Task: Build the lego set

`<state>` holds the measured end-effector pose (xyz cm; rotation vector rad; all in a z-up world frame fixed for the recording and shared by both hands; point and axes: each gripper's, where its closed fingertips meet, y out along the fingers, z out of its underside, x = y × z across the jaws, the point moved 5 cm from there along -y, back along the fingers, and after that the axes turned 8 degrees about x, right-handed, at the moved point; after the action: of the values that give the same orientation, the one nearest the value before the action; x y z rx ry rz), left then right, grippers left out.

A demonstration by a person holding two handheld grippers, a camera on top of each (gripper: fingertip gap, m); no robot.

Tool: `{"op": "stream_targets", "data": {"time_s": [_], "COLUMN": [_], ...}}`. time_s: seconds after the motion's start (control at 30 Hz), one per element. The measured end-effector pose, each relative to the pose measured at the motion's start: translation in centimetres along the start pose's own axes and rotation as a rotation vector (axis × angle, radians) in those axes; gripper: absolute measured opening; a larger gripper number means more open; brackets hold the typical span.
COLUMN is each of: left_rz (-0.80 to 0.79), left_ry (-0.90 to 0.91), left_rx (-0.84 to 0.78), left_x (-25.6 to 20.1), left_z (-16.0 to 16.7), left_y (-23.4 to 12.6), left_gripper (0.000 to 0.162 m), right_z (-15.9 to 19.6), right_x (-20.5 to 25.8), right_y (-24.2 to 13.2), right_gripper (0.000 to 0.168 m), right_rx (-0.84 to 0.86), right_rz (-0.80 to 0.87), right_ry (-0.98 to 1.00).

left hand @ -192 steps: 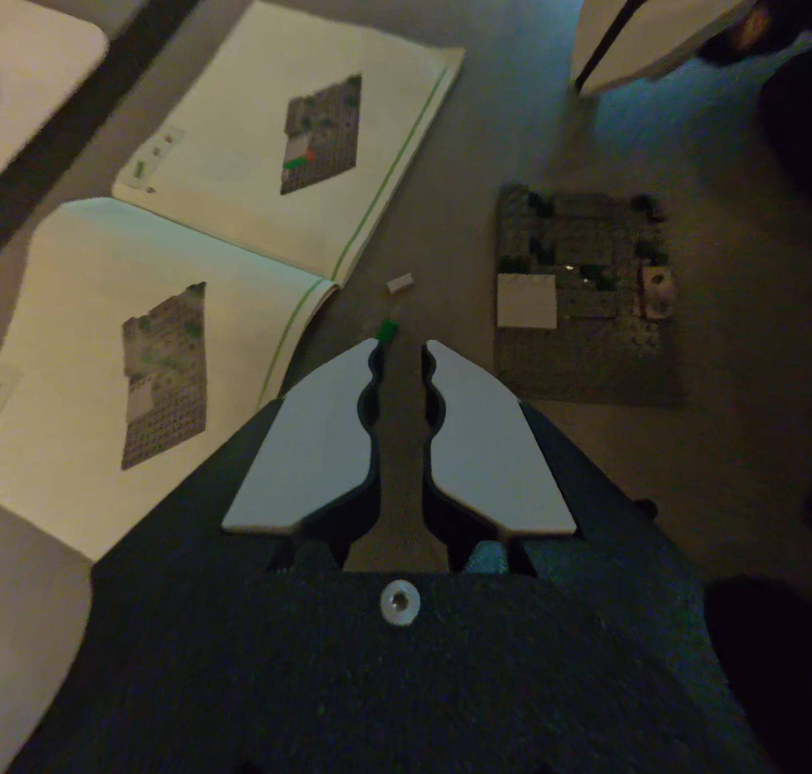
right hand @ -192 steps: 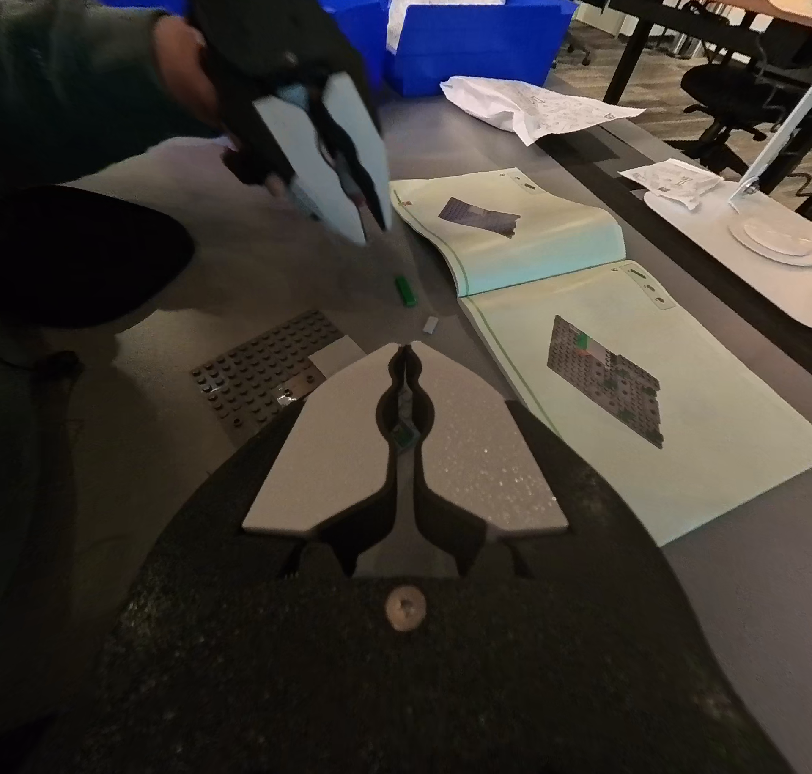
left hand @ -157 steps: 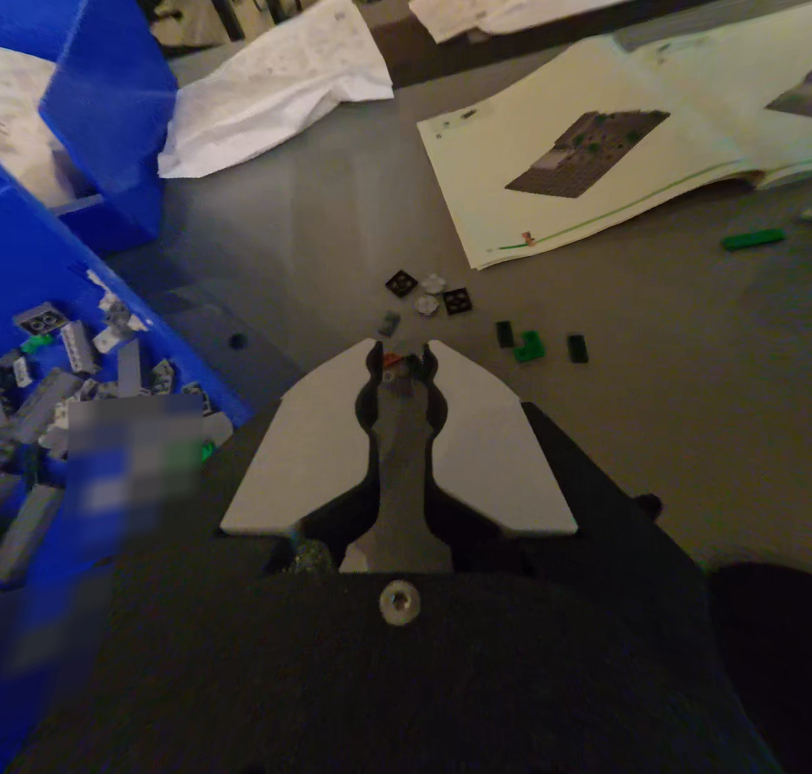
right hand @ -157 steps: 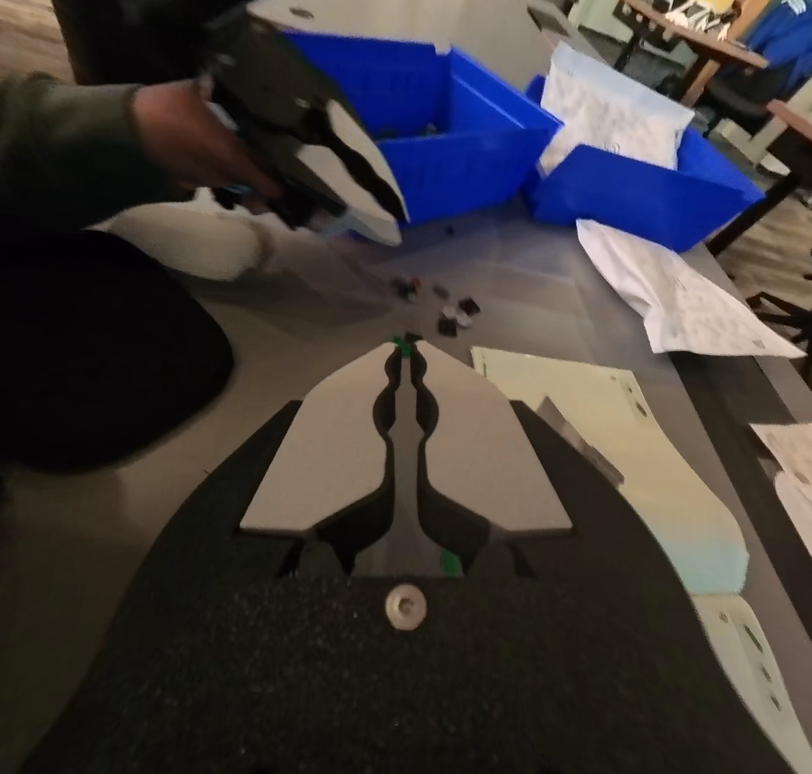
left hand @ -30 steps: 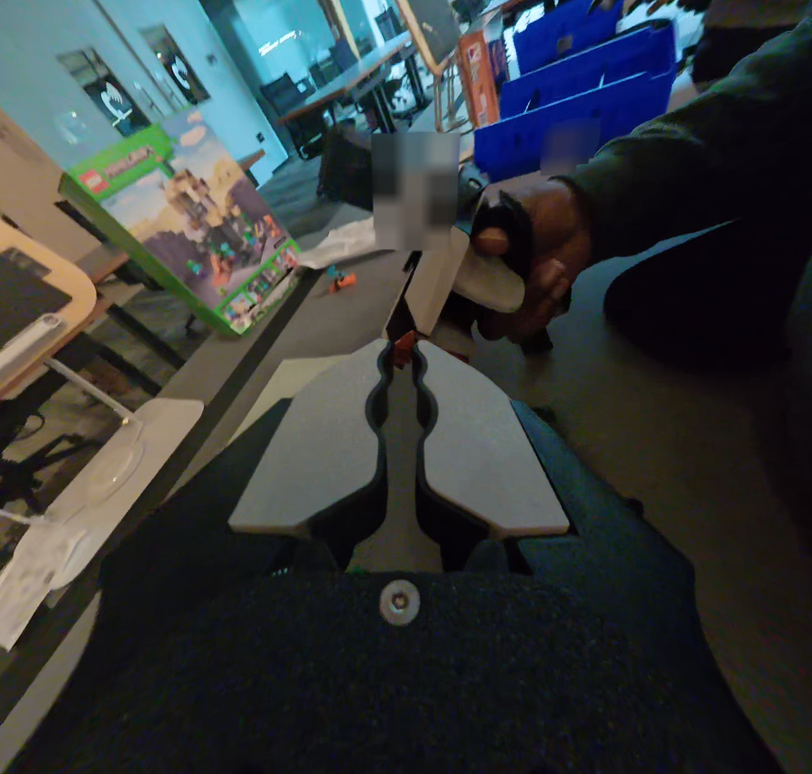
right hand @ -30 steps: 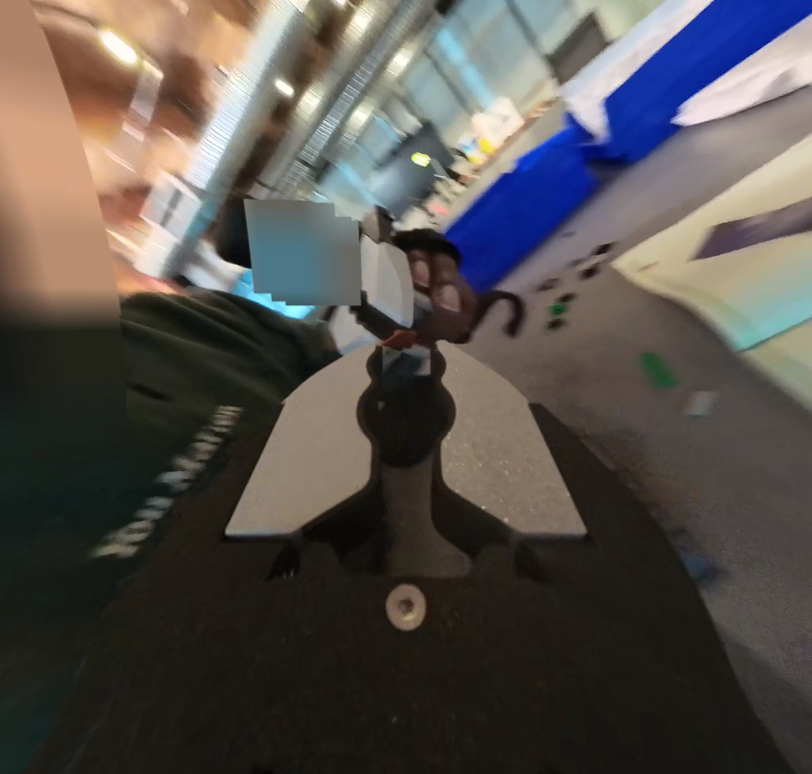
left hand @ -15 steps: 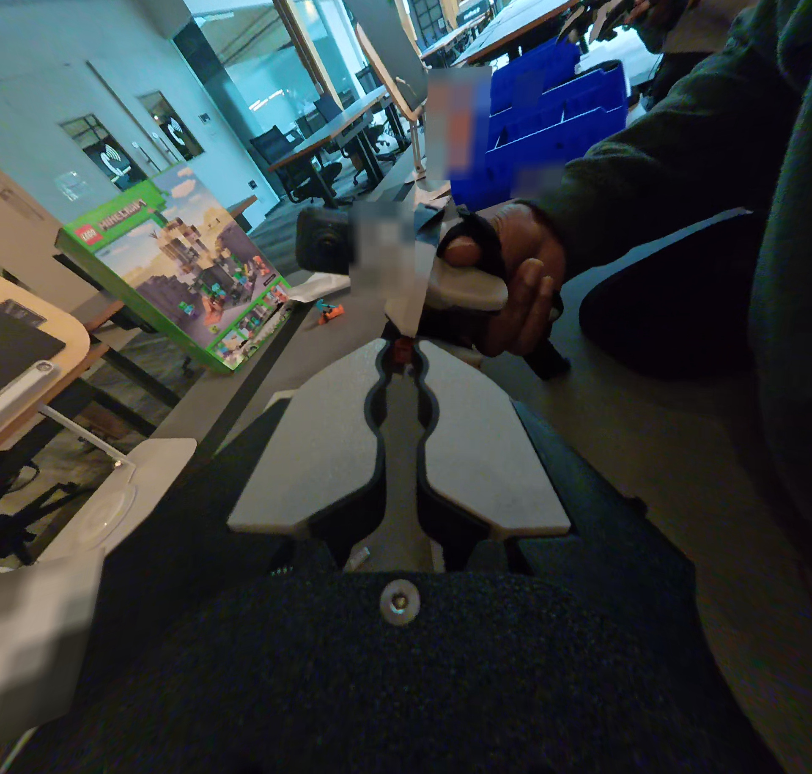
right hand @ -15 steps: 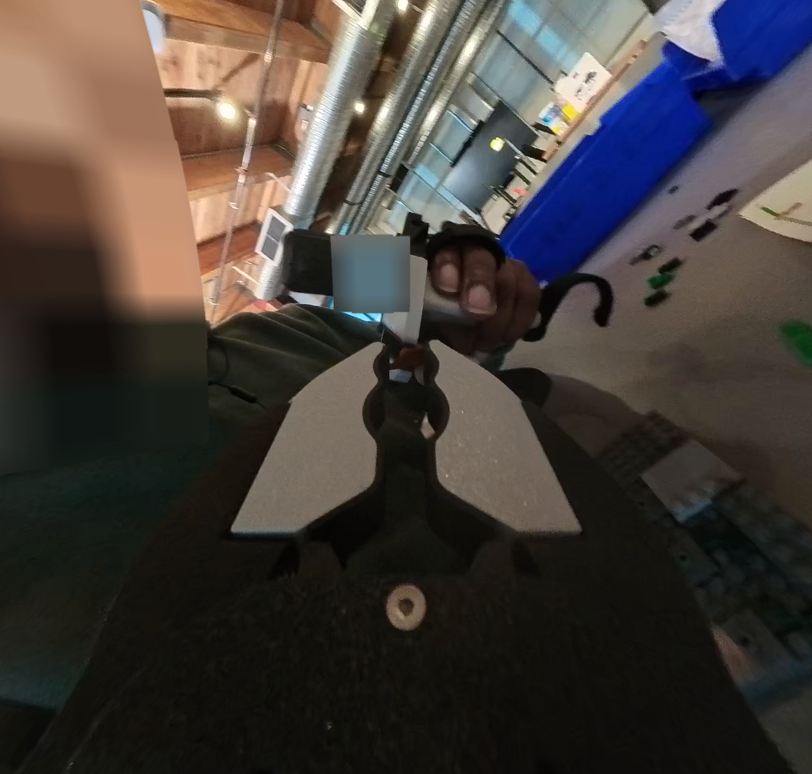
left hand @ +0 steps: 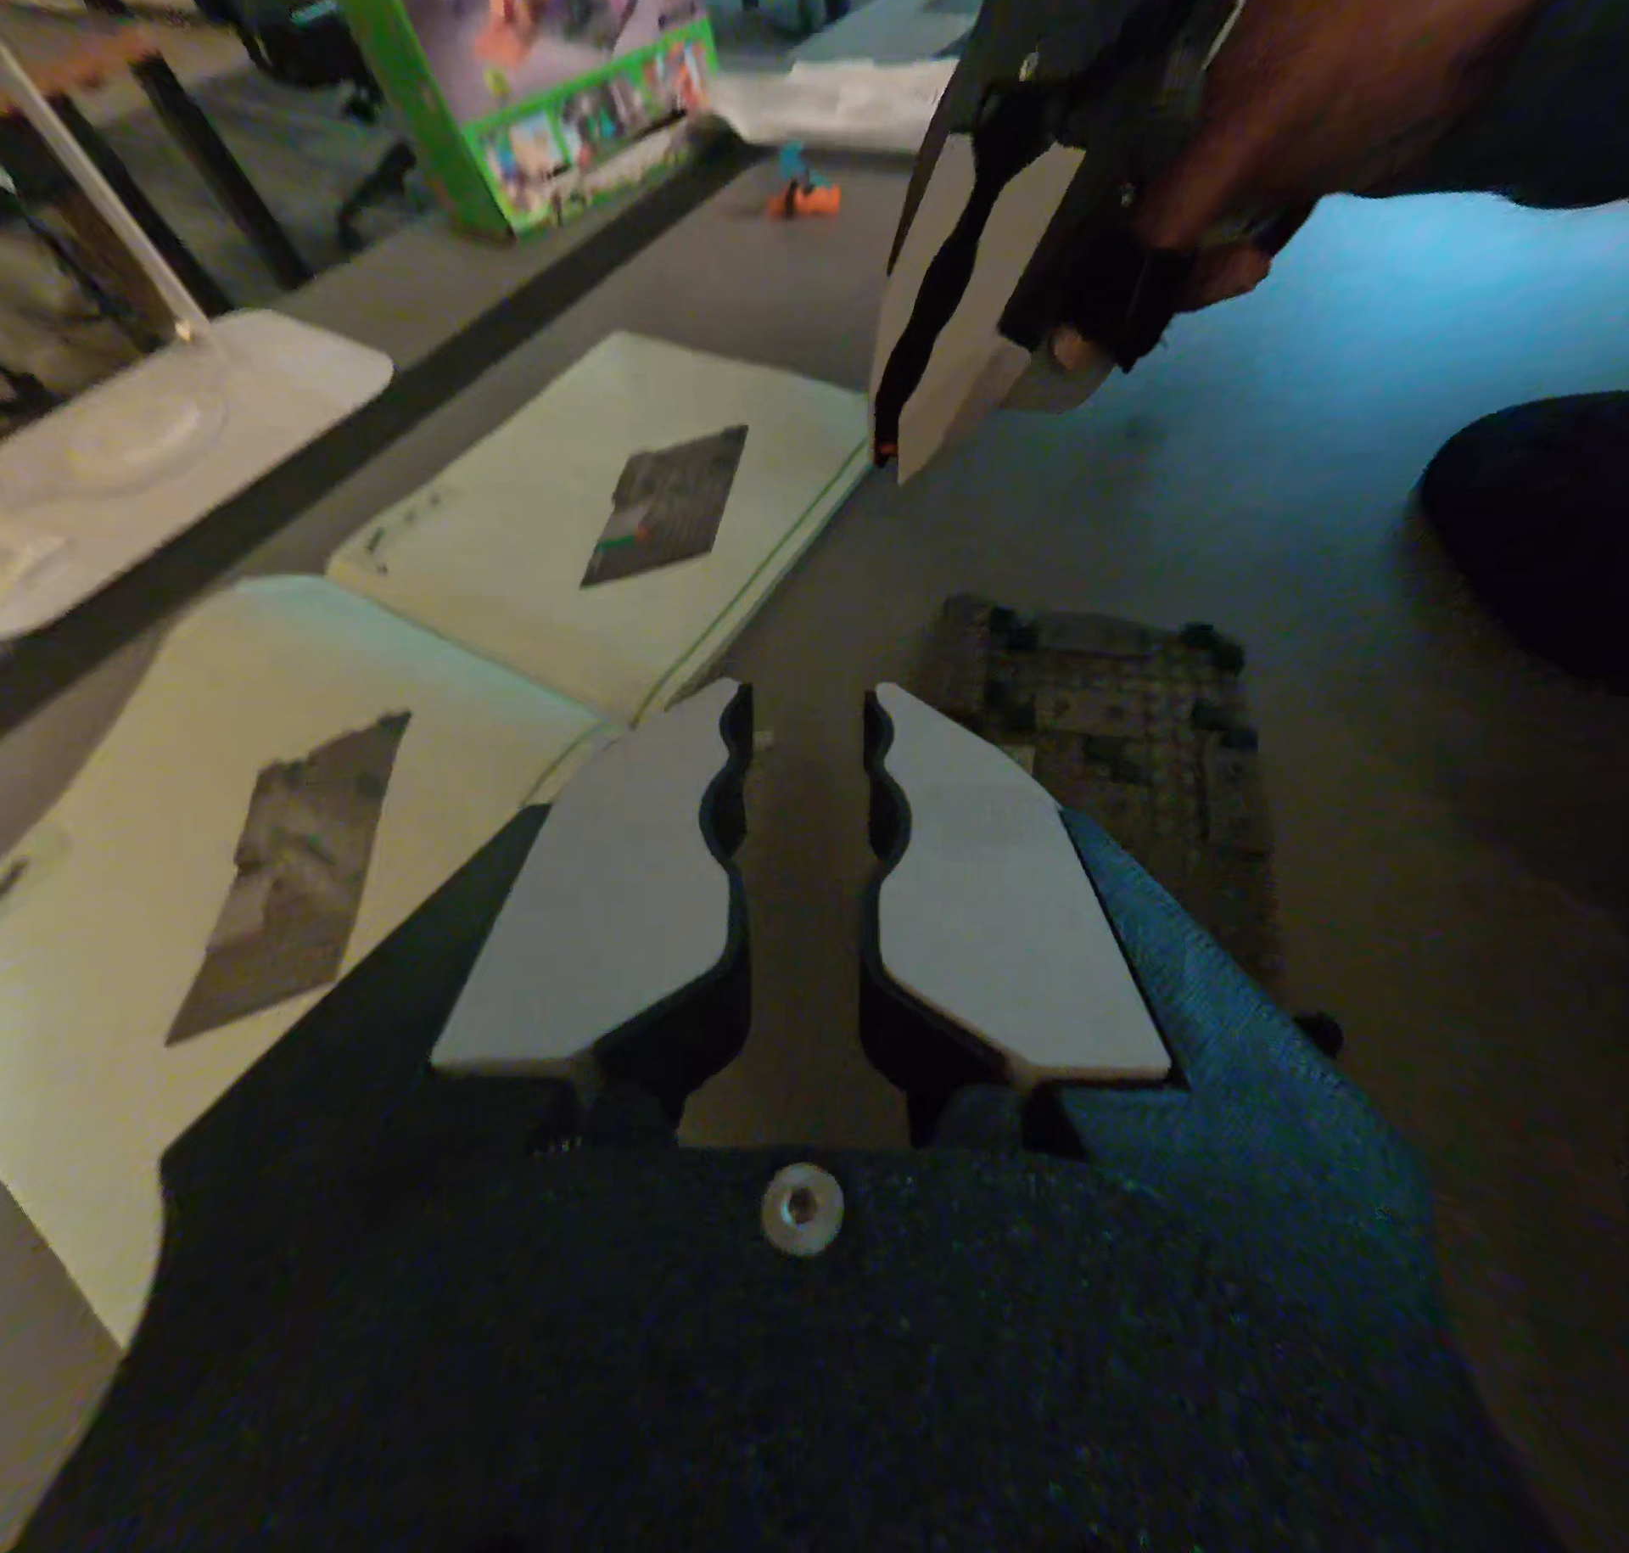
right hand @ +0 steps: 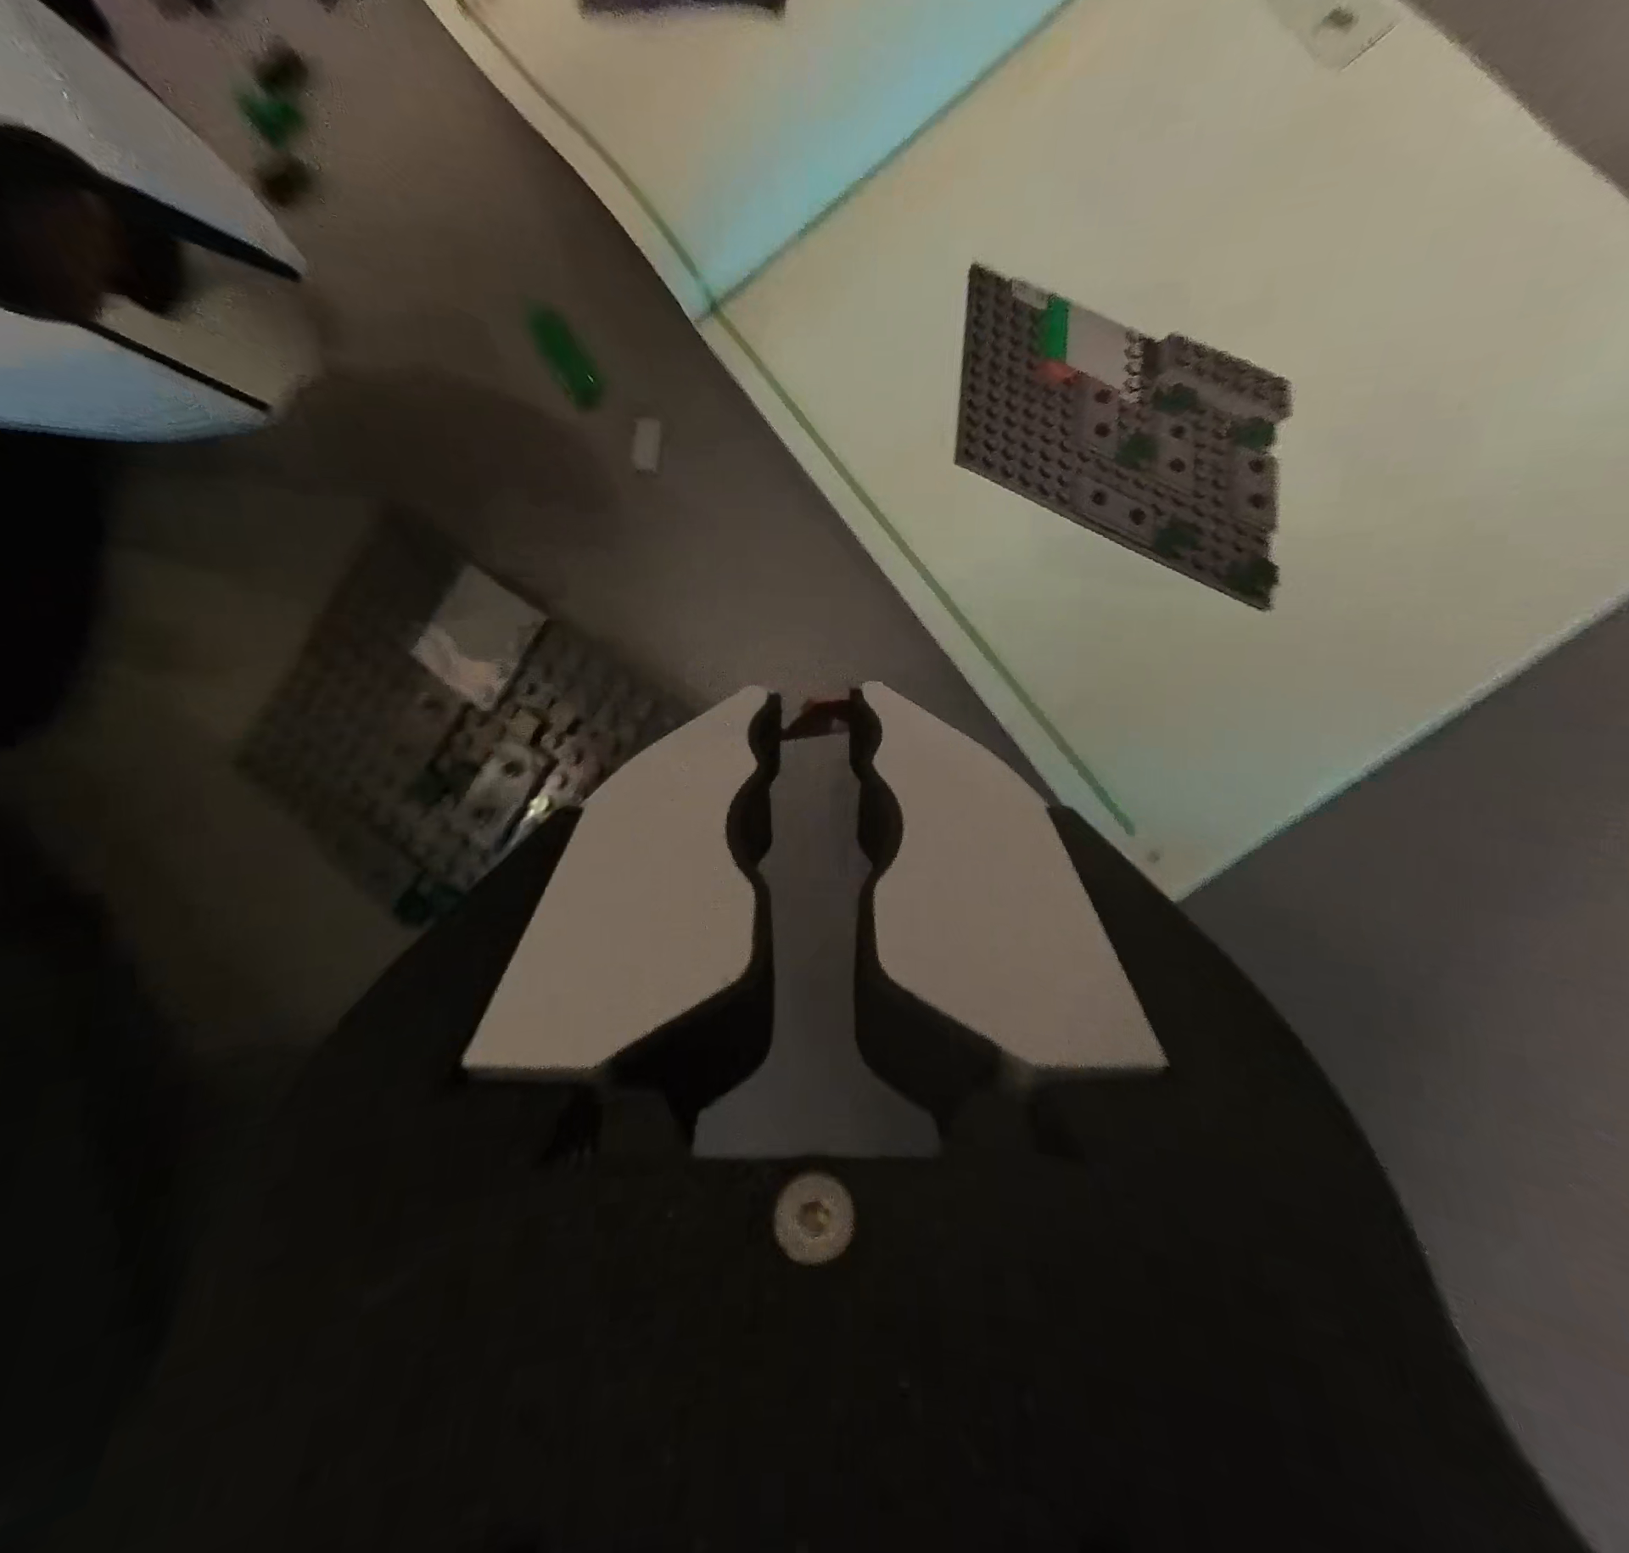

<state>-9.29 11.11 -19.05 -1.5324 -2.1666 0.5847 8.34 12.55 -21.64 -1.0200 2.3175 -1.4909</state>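
My right gripper (right hand: 817,704) is shut on a small red piece (right hand: 820,713) at its fingertips, above the table between the grey studded baseplate (right hand: 370,717) and the open instruction booklet (right hand: 1322,188). In the left wrist view it (left hand: 890,457) hangs above the booklet's right edge, the red piece (left hand: 884,451) showing at its tip. My left gripper (left hand: 807,704) is open and empty, low over the table just left of the baseplate (left hand: 1137,717). A green piece (right hand: 564,356) and a small white piece (right hand: 646,444) lie loose beyond the baseplate.
The booklet (left hand: 546,505) lies open left of the baseplate. A green set box (left hand: 546,56) stands at the table's far edge, with a small orange and teal figure (left hand: 802,188) beside it. Several dark and green loose pieces (right hand: 278,109) lie farther off. A white lamp base (left hand: 176,417) sits at left. Some 12 cm of space lies between my two pairs of fingers.
Half a second ago both grippers were raised tip to tip around the red piece. Now both point down at the table; the left has opened and the right holds the red piece.
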Motion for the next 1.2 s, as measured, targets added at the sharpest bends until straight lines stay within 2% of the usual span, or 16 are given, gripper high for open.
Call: {"op": "stream_targets", "data": {"time_s": [0.17,0.43,0.53,0.8,1.03,1.2], "left_rz": [-0.052,-0.017,0.0,0.002,-0.007,0.0], "left_ry": [-0.004,-0.009,-0.003,-0.001,-0.016,0.018], "left_rx": [0.085,0.075,0.08,0.115,0.184,0.222], "left_x": [1.0,1.1,0.8,1.0,2.6,2.6], "left_z": [1.7,2.3,2.5,3.3,4.8,5.4], "left_y": [0.1,0.3,0.4,0.8,1.6,2.5], "left_gripper": [0.023,0.023,0.023,0.023,0.021,0.02], "right_z": [-1.0,-2.1,-2.2,-2.3,-1.3,-1.4], "right_x": [1.2,1.9,2.2,2.9,2.0,1.6], "right_y": [2.3,4.6,4.9,4.3,0.9,1.8], "right_gripper": [0.014,0.014,0.015,0.03,0.024,0.02], "right_rx": [0.056,0.101,0.094,0.043,-0.093,-0.112], "right_rz": [0.039,0.105,0.111,0.1,0.0,-0.084], "right_ry": [-0.034,-0.052,-0.052,-0.107,-0.351,-0.598]}}
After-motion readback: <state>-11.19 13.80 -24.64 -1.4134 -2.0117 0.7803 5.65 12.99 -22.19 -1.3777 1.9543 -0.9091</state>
